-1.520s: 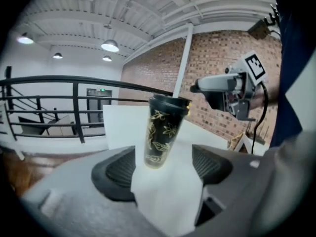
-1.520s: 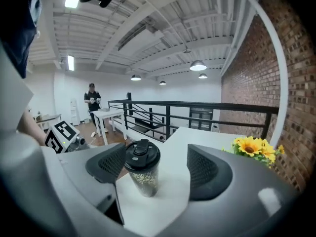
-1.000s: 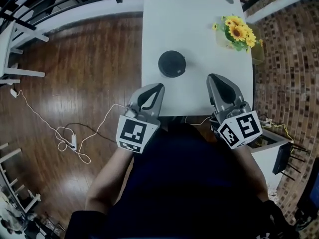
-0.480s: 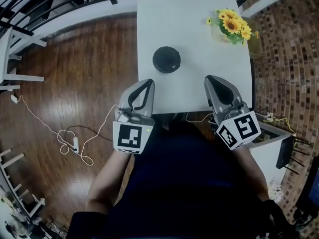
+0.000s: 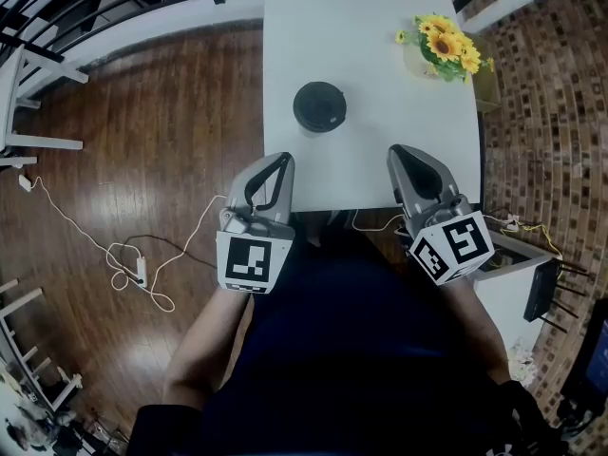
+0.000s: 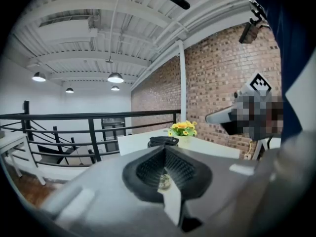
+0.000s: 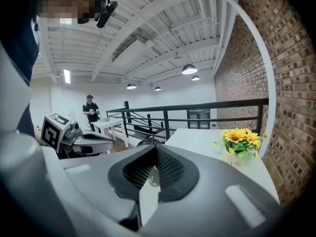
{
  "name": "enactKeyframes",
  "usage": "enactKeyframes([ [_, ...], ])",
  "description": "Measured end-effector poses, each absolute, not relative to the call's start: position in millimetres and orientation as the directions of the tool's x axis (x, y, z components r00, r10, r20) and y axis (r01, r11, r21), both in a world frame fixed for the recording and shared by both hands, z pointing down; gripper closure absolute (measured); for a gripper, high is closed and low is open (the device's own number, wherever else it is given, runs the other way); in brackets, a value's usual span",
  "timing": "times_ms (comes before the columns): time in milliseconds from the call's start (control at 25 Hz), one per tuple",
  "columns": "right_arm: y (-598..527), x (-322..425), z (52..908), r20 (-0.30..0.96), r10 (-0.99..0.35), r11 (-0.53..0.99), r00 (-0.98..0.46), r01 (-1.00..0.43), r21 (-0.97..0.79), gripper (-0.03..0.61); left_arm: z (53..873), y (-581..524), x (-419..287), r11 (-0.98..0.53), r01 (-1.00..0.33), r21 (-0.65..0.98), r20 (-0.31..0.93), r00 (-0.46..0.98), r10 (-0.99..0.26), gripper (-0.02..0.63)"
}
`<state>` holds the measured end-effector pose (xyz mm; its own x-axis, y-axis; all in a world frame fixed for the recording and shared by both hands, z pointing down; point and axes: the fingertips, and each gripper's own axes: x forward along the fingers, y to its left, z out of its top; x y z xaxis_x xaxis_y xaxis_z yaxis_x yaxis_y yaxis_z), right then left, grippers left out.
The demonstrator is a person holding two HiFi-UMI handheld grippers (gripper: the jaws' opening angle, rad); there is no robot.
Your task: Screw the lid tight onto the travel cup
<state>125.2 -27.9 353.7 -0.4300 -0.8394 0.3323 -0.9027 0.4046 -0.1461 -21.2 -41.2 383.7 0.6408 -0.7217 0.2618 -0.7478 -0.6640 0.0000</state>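
A black travel cup [image 5: 319, 106] with its black lid on top stands on the white table [image 5: 380, 27], near the table's left side. Both grippers hover at the table's near edge, well short of the cup. My left gripper [image 5: 282, 161] is shut and empty, at the near-left corner. My right gripper [image 5: 401, 153] is shut and empty too, to the right of the cup. In the left gripper view the cup [image 6: 163, 141] shows just beyond the shut left gripper [image 6: 165, 150]. In the right gripper view the shut right gripper [image 7: 155, 148] hides most of the cup [image 7: 147, 142].
A pot of sunflowers [image 5: 442, 47] stands at the table's far right, by the brick wall [image 5: 551, 112]. A white cable [image 5: 123, 255] lies on the wooden floor at the left. A black railing [image 7: 197, 115] runs behind, and a person [image 7: 90, 110] stands far off.
The head view has shifted a little, so the cup and table sit slightly higher and further left. My left gripper drew slightly left and back. Both grippers stayed shut.
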Motion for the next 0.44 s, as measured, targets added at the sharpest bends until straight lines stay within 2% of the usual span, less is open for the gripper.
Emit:
enactKeyframes([
  [440,-24.6,123.0,355.7,0.348,-0.836,0.382,-0.424,-0.905,-0.185,0.568,392.7,-37.3,-25.7,-0.665,-0.747,0.003,0.293,0.637,-0.713,0.609],
])
